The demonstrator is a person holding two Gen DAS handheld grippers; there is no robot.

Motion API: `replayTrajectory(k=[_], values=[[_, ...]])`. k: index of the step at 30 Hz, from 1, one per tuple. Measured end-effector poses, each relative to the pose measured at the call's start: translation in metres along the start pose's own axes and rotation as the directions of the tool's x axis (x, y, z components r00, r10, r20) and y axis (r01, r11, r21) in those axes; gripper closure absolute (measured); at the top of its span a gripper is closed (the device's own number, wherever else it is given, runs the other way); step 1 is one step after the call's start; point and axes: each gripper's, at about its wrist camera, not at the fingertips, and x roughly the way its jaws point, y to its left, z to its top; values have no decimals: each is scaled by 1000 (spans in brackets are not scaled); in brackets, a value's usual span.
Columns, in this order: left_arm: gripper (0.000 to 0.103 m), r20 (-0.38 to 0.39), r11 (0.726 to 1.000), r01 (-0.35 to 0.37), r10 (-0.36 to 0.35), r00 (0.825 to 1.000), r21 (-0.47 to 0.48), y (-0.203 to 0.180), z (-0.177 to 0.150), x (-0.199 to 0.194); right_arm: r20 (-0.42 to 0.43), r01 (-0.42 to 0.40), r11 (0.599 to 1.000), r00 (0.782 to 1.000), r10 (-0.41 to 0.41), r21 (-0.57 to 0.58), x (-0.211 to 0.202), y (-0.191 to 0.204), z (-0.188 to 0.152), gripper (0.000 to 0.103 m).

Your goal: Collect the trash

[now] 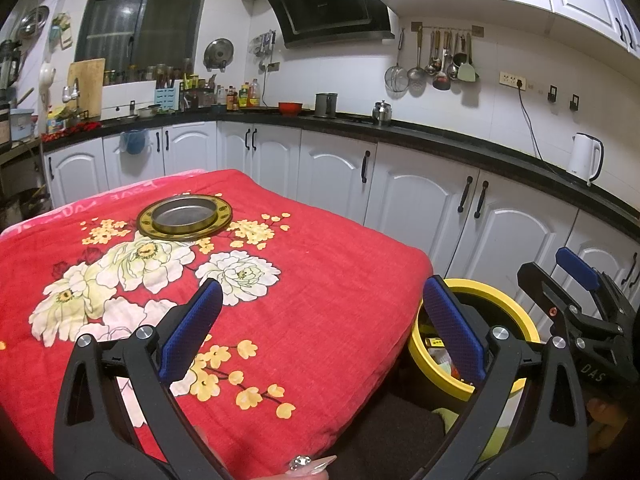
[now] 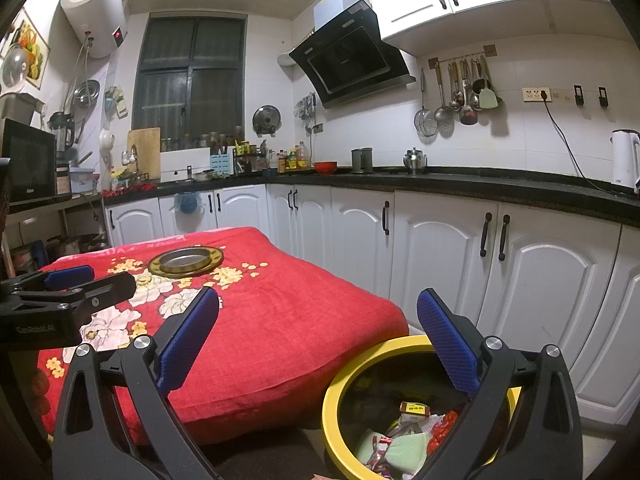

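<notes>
Trash (image 2: 404,436) piled in the bottom of a yellow bin (image 2: 332,396): green sponge-like pieces, a small yellow-and-red box, red and white wrappers. Bin standing on the floor just off the near right corner of the table, between that corner and the white lower cabinets (image 2: 440,248). Same yellow bin (image 1: 516,316) seen in the left wrist view, partly hidden behind a blue finger pad.

Table draped in a red floral cloth (image 2: 280,320), white and yellow blossoms printed toward its left side. Round brass-rimmed metal dish (image 2: 186,262) set flat near the far edge of the table, alone on the cloth; also plain in the left wrist view (image 1: 184,216).

Right gripper (image 2: 318,338) spread wide, nothing between its blue pads, right pad above the bin's rim, left pad over the table's near edge. Left gripper (image 1: 322,320) likewise gaping and empty, hanging over the near right corner of the table. Each gripper visible from the other's camera: right gripper (image 1: 576,280) at the far right, left gripper (image 2: 76,284) at the left over the cloth.

Beyond, black countertop (image 2: 480,184) with a white kettle (image 2: 624,160), a red bowl (image 2: 325,168), bottles and jars.
</notes>
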Motion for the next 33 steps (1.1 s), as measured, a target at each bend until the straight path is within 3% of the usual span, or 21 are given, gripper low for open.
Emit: replayTrajectory(k=[19, 27, 31, 33], values=[[11, -14, 1000, 18, -18, 1000, -25, -1, 7, 3, 1, 1, 1000, 1000, -1, 6, 2, 1, 0, 6], [11, 14, 999, 22, -21, 1000, -32, -6, 9, -3, 1, -1, 1000, 1000, 1, 2, 1, 1, 0, 6], [11, 3, 998, 0, 0, 1000, -65, 2, 13, -2, -5, -26, 1000, 1000, 26, -12, 6, 12, 3, 6], [11, -26, 995, -44, 42, 999, -90, 21, 22, -1, -20, -56, 998, 998, 56, -23, 15, 22, 9, 6]])
